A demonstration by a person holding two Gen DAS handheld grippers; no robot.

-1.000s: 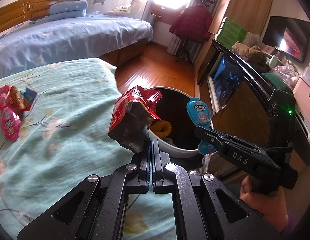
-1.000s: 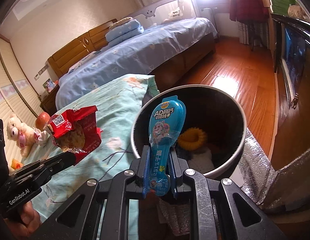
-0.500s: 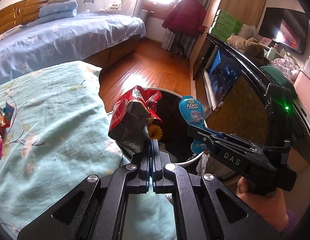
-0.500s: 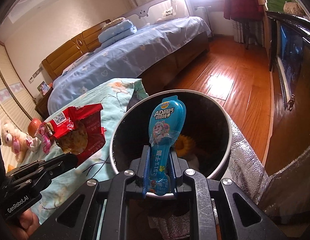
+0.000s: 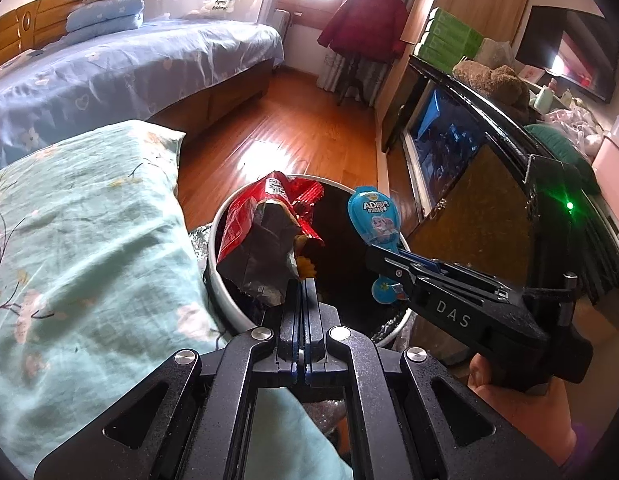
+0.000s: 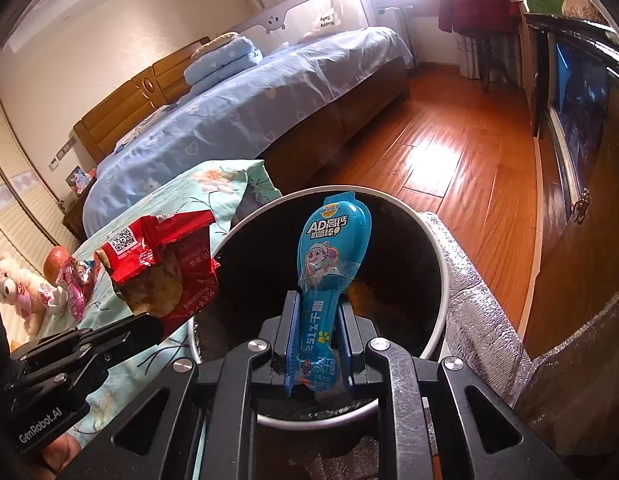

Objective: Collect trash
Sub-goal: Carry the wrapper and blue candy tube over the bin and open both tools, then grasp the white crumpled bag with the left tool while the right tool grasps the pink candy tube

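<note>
Ahead of me a bed [image 5: 121,68] under a blue sheet is carrying folded blue bedding [image 5: 105,16]. A red coat [image 5: 365,20] is hanging by the window, green boxes [image 5: 449,40] are sitting stacked, and a brown teddy bear [image 5: 493,80] is lying nearby.

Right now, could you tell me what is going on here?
A person is collecting trash with two handheld grippers. The left gripper is shut on a torn red snack wrapper; the right gripper is shut on a blue cheese-stick wrapper. Both wrappers hang over the open trash bin, not yet dropped.
</note>
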